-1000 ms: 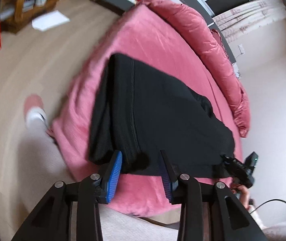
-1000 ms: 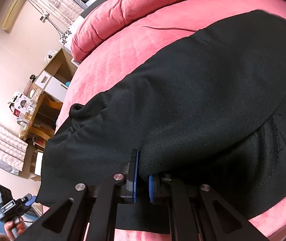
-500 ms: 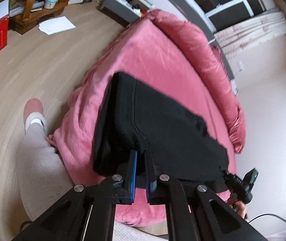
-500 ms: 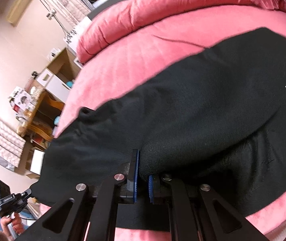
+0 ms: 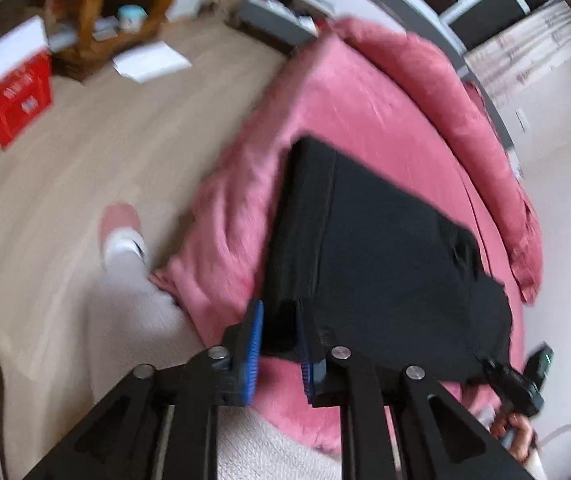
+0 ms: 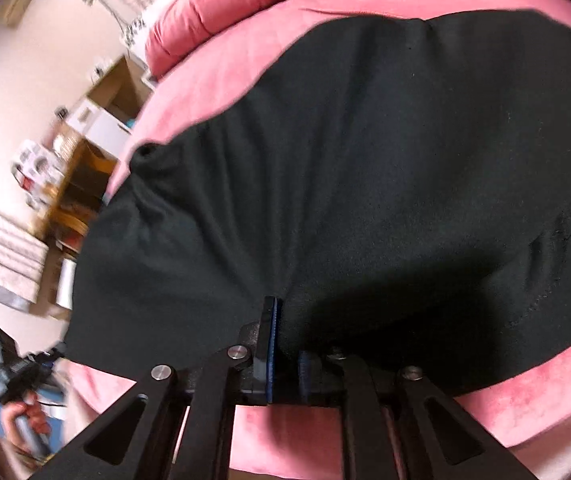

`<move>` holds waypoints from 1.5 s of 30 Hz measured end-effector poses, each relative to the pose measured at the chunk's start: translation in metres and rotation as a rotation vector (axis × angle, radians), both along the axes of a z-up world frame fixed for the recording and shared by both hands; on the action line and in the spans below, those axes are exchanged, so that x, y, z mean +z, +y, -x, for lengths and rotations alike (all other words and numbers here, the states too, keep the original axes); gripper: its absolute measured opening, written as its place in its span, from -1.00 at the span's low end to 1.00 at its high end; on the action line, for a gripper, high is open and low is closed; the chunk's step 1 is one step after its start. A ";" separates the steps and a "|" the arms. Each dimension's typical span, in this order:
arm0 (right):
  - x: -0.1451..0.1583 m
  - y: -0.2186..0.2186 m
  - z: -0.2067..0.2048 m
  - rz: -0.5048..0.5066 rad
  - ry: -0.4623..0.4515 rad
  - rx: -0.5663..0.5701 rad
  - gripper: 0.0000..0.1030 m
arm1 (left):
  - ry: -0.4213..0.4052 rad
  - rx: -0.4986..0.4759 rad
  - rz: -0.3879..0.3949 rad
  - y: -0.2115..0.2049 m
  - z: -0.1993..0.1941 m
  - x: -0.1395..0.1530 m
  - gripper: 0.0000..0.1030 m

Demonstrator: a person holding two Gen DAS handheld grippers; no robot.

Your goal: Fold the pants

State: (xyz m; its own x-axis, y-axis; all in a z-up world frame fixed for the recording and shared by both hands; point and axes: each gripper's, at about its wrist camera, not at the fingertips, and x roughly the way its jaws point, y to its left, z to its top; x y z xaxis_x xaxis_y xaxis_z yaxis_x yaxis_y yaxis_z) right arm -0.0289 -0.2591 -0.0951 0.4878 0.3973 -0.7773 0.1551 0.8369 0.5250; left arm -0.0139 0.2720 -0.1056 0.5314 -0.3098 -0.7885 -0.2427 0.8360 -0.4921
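Note:
Black pants [image 5: 381, 256] lie folded on a pink bed [image 5: 365, 100]. My left gripper [image 5: 279, 344] is at the near left corner of the pants, its blue pads a little apart with the thick cloth edge between them. In the right wrist view the pants [image 6: 385, 160] fill most of the frame, and my right gripper [image 6: 287, 344] stands at their near edge with its pads slightly parted around a cloth fold. The right gripper shows small in the left wrist view [image 5: 525, 376].
A wooden floor [image 5: 65, 184] lies left of the bed, with a red box [image 5: 13, 96], white paper [image 5: 151, 62] and a wooden shelf [image 5: 117, 8]. The person's leg and pink slipper [image 5: 121, 220] stand beside the bed. A rolled pink duvet [image 6: 305, 0] lies along the far side.
The left gripper shut on the pants' corner half a second ago, and its pads now stand a little apart again. The right gripper's pads have also parted slightly. Both views have shifted.

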 end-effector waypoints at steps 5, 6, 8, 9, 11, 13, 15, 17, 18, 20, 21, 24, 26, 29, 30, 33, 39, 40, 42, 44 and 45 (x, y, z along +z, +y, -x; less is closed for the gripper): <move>0.008 -0.039 0.003 -0.057 -0.060 -0.136 -0.36 | -0.198 0.066 -0.013 -0.011 0.002 0.040 -0.57; 0.008 -0.053 0.004 -0.049 -0.064 -0.176 -0.36 | -0.226 0.038 -0.014 -0.023 -0.004 0.045 -0.57; 0.008 -0.074 0.004 -0.027 -0.078 -0.222 -0.36 | -0.233 -0.020 -0.007 -0.042 -0.015 0.046 -0.55; 0.008 -0.090 0.004 -0.014 -0.092 -0.257 -0.36 | -0.222 -0.067 0.000 -0.055 -0.024 0.044 -0.55; 0.009 -0.116 0.003 -0.009 -0.118 -0.307 -0.36 | -0.200 -0.137 -0.001 -0.082 -0.039 0.036 -0.55; 0.009 -0.147 -0.001 0.011 -0.145 -0.369 -0.36 | -0.176 -0.206 0.011 -0.110 -0.053 0.024 -0.55; 0.006 -0.179 -0.009 0.012 -0.165 -0.428 -0.36 | -0.162 -0.253 0.001 -0.133 -0.063 0.014 -0.55; 0.001 -0.203 -0.017 0.013 -0.164 -0.475 -0.36 | -0.133 -0.294 -0.032 -0.153 -0.070 0.002 -0.54; -0.003 -0.223 -0.022 -0.004 -0.172 -0.515 -0.36 | -0.115 -0.301 -0.045 -0.160 -0.072 -0.003 -0.55; -0.009 -0.243 -0.031 -0.042 -0.185 -0.567 -0.36 | -0.074 -0.303 -0.056 -0.172 -0.073 -0.016 -0.55; -0.011 -0.257 -0.036 -0.062 -0.197 -0.594 -0.37 | -0.064 -0.294 -0.067 -0.175 -0.072 -0.020 -0.55; -0.011 -0.278 -0.048 -0.053 -0.202 -0.635 -0.67 | -0.077 -0.276 -0.073 -0.178 -0.067 -0.020 -0.54; -0.007 -0.280 -0.058 -0.020 -0.181 -0.615 -0.82 | -0.081 -0.273 -0.070 -0.177 -0.065 -0.021 -0.54; 0.022 -0.270 -0.049 0.080 -0.223 -0.554 -0.85 | -0.086 -0.266 -0.067 -0.174 -0.061 -0.023 -0.54; 0.035 -0.269 -0.040 0.097 -0.258 -0.545 -0.85 | -0.092 -0.262 -0.068 -0.173 -0.058 -0.022 -0.54; 0.061 -0.267 -0.006 0.133 -0.318 -0.556 -0.85 | -0.099 -0.255 -0.068 -0.171 -0.052 -0.021 -0.54; 0.059 -0.270 0.047 0.222 -0.254 -0.560 -0.85 | -0.097 -0.249 -0.050 -0.165 -0.045 -0.021 -0.54; 0.049 -0.271 0.051 0.217 -0.224 -0.558 -0.85 | -0.096 -0.250 -0.051 -0.164 -0.043 -0.021 -0.54; 0.019 -0.281 0.058 0.193 -0.108 -0.560 -0.84 | -0.095 -0.251 -0.056 -0.162 -0.042 -0.021 -0.54; -0.003 -0.283 0.055 0.142 -0.063 -0.565 -0.82 | -0.093 -0.251 -0.060 -0.161 -0.041 -0.021 -0.54; -0.006 -0.286 0.056 0.118 -0.066 -0.573 -0.82 | -0.092 -0.250 -0.060 -0.162 -0.042 -0.021 -0.54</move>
